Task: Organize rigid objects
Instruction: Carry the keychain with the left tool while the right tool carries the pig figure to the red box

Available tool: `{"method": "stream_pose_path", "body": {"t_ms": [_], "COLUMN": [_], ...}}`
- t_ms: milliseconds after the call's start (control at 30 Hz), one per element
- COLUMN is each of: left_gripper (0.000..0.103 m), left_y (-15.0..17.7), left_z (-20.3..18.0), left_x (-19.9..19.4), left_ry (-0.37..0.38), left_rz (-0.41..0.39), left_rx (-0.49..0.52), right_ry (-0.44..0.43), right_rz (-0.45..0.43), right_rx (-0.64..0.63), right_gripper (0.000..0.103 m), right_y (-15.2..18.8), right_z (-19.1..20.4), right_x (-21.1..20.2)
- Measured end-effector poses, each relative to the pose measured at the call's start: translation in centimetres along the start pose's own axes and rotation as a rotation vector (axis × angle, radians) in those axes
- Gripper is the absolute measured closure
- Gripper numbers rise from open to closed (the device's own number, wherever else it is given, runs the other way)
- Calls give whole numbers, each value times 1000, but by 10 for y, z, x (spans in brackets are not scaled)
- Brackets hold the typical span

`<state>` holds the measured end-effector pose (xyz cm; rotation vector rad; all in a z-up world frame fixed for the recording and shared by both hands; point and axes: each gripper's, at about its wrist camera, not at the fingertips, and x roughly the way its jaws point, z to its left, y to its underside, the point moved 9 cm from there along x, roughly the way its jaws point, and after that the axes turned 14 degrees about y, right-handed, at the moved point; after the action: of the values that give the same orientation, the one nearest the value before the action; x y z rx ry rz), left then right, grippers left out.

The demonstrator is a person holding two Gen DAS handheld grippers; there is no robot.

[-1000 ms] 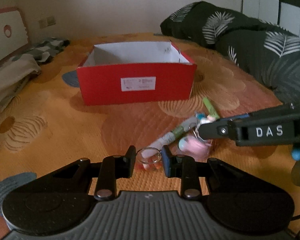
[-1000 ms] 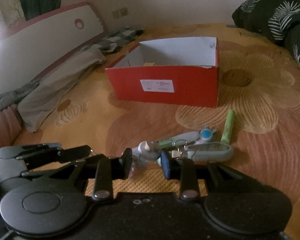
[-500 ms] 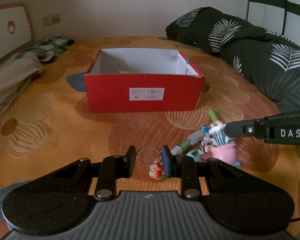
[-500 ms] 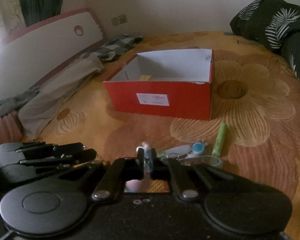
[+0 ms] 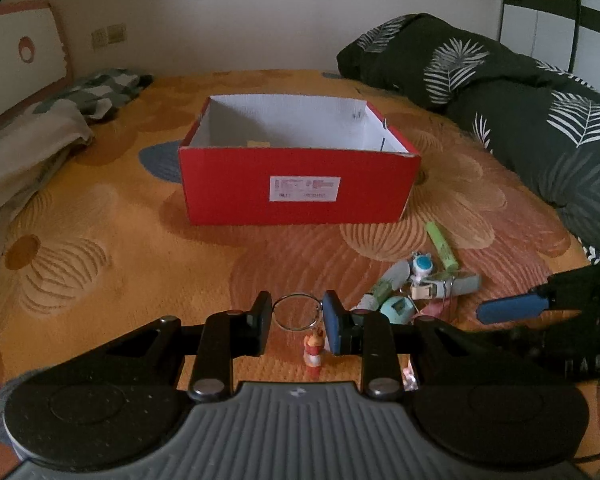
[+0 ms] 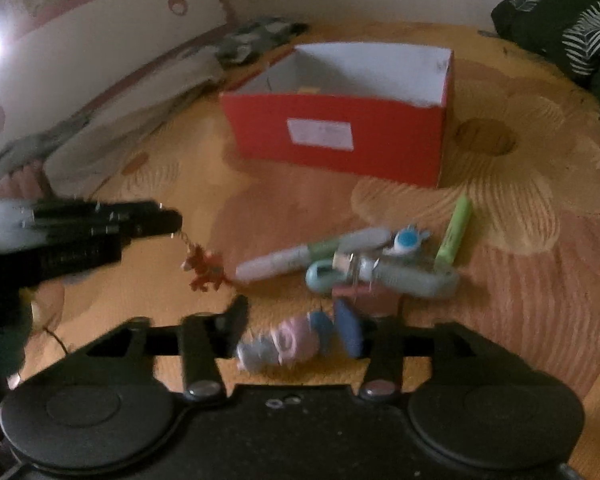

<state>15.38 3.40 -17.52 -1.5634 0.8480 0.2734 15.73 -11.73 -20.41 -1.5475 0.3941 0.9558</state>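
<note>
My left gripper (image 5: pixel 297 318) is shut on a key ring (image 5: pixel 296 313) with a small orange figure charm (image 5: pixel 313 350) hanging below; the charm also shows in the right wrist view (image 6: pixel 204 268), lifted above the bed. My right gripper (image 6: pixel 290 320) is open, with a pink and blue toy (image 6: pixel 288 342) lying between its fingers. An open red box (image 5: pixel 298 166) stands ahead on the orange bedspread. Small objects lie in a pile (image 5: pixel 416 284): a white marker (image 6: pixel 284 260), a green tube (image 6: pixel 456 234), a pale blue clip (image 6: pixel 384 276).
A dark leaf-print duvet (image 5: pixel 520 100) lies along the right. Folded cloths (image 5: pixel 28 148) and a white headboard (image 6: pixel 112 52) are at the left. The right wrist view is blurred by motion.
My left gripper has lifted the key ring and charm off the bed. My right gripper shut on the pink toy half a second ago and now stands open, the toy lying between its fingers.
</note>
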Motion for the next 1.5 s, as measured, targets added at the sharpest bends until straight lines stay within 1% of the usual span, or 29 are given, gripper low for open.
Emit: {"method": "stream_pose_path", "body": {"t_ms": [67, 133, 200, 267, 367, 500, 567, 633, 667, 700, 833, 1033, 1267, 1500], "left_gripper": [76, 76, 76, 76, 76, 76, 76, 76, 76, 76, 76, 76, 76, 76], "left_y": [4, 7, 9, 11, 12, 13, 14, 14, 14, 14, 13, 6, -15, -48], "left_z": [0, 1, 2, 4, 7, 9, 9, 9, 9, 9, 9, 11, 12, 11], "left_x": [0, -1, -1, -1, -2, -2, -1, -1, 0, -1, -1, -4, -13, -15], "left_ry": [4, 4, 3, 1, 0, 1, 3, 7, 8, 9, 9, 11, 31, 27], "left_rz": [2, 5, 8, 11, 12, 16, 17, 19, 20, 18, 12, -1, -27, -50], "left_rx": [-1, -3, -7, -14, -18, -21, -24, -27, -27, -26, -29, -40, -50, -16], "right_ry": [0, -17, -11, 3, 21, 60, 83, 101, 114, 129, 114, 92, 71, 114], "right_rz": [9, 18, 26, 28, 30, 38, 28, 23, 19, 13, 18, -20, -78, -133], "right_rx": [-14, -35, -61, -84, -100, -132, -145, -145, -143, -142, -122, -125, -125, -147], "right_gripper": [33, 32, 24, 23, 18, 17, 18, 27, 39, 47, 47, 48, 47, 47], "right_y": [8, 14, 20, 23, 26, 32, 33, 34, 33, 32, 30, 21, -10, -53], "right_z": [5, 12, 21, 29, 36, 39, 40, 39, 38, 36, 32, 31, 22, 4], "right_x": [3, 5, 11, 17, 26, 38, 40, 40, 40, 39, 35, 14, -14, -23]}}
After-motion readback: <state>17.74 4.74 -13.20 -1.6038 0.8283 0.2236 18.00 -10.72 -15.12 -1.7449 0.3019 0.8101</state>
